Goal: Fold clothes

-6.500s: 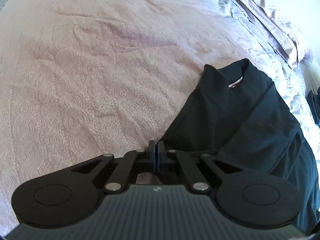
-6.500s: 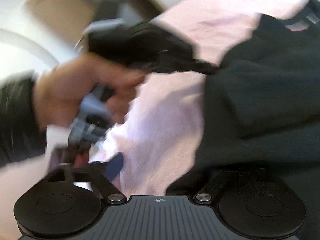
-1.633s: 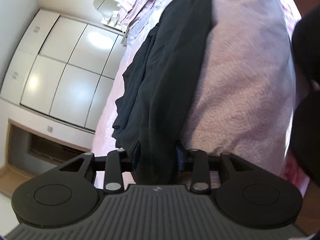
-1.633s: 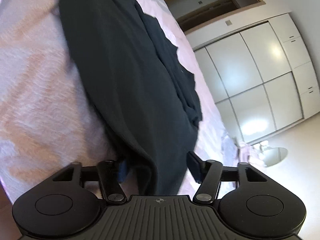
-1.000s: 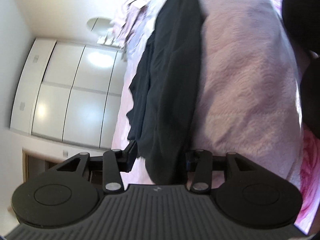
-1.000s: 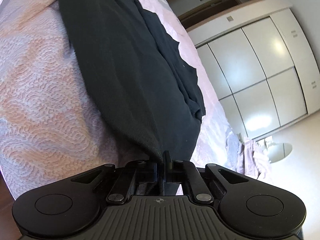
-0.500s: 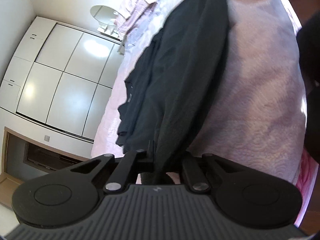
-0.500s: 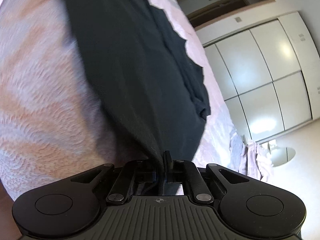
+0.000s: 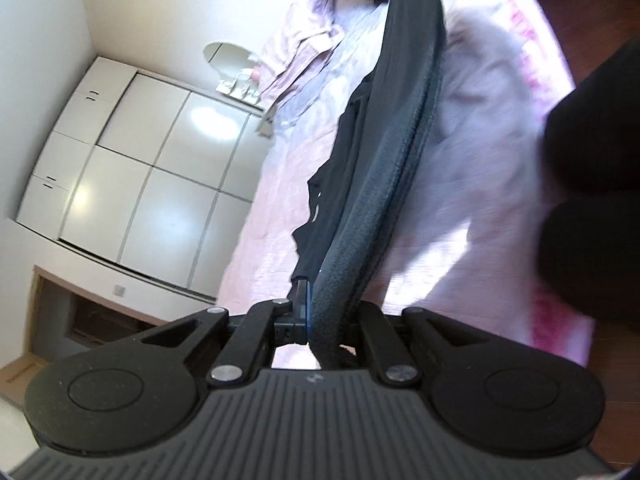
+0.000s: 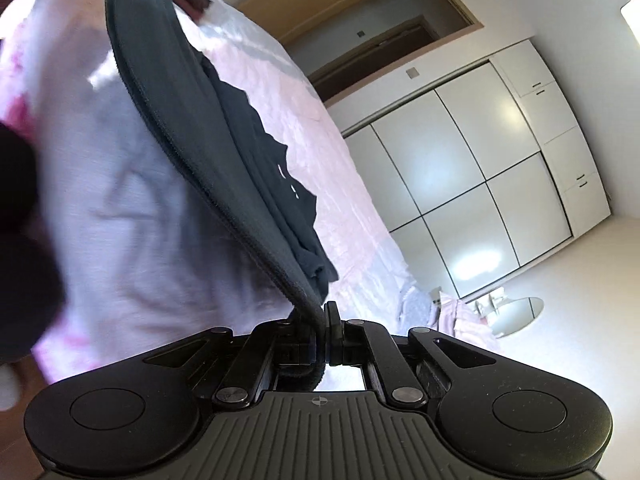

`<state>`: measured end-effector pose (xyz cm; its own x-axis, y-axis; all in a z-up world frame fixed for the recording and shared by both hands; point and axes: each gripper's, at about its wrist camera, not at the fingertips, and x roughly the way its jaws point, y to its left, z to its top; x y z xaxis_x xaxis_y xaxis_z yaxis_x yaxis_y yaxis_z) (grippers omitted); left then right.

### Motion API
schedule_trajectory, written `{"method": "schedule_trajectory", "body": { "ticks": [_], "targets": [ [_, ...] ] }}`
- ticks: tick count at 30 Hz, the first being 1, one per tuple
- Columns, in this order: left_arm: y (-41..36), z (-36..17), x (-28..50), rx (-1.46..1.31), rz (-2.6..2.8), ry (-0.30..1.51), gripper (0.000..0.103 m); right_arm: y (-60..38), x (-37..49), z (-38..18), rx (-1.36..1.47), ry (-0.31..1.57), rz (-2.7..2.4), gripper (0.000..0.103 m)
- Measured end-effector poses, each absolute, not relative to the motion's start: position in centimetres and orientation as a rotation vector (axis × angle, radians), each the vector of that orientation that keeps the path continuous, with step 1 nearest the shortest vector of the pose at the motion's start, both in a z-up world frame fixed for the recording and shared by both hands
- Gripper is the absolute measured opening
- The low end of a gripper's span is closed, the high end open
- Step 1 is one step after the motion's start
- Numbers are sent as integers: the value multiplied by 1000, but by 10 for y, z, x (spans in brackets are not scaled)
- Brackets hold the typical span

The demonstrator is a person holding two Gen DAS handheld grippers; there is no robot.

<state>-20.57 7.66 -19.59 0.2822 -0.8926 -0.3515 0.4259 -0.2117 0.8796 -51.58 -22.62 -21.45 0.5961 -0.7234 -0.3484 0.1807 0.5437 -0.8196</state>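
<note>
Hand-held grippers: L (image 9: 316, 312) & R (image 10: 322, 320) both clamped on hem of dark garment (image 9: 376, 168), stretched taut above pink bed (image 9: 480, 152)

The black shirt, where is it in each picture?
Left wrist: the shirt runs from top centre down into the shut left gripper.
Right wrist: the shirt runs from top left down into the shut right gripper.
Shared landmark: the white wardrobe, left in one view, right in the other.
</note>
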Motion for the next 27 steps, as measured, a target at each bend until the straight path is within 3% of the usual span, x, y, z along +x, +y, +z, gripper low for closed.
{"method": "schedule_trajectory", "body": {
  "ticks": [7,12,21,27],
  "targets": [
    [149,-177,-237,1257,-1384,-465,3,-140,-575,-198,-758,758,-627,2],
    [159,-163,-238,1231,-1385,-467,3,-105,-591,-186,-750,750,-652,2],
    [102,-99,-200,1117,-1360,-492,3,-131,-568,-138,-875,705,-663,2],
    [-7,-45,-137,1047,-1345,-365,4,-214,-515,-85,-920,663,-665,2]
  ]
}}
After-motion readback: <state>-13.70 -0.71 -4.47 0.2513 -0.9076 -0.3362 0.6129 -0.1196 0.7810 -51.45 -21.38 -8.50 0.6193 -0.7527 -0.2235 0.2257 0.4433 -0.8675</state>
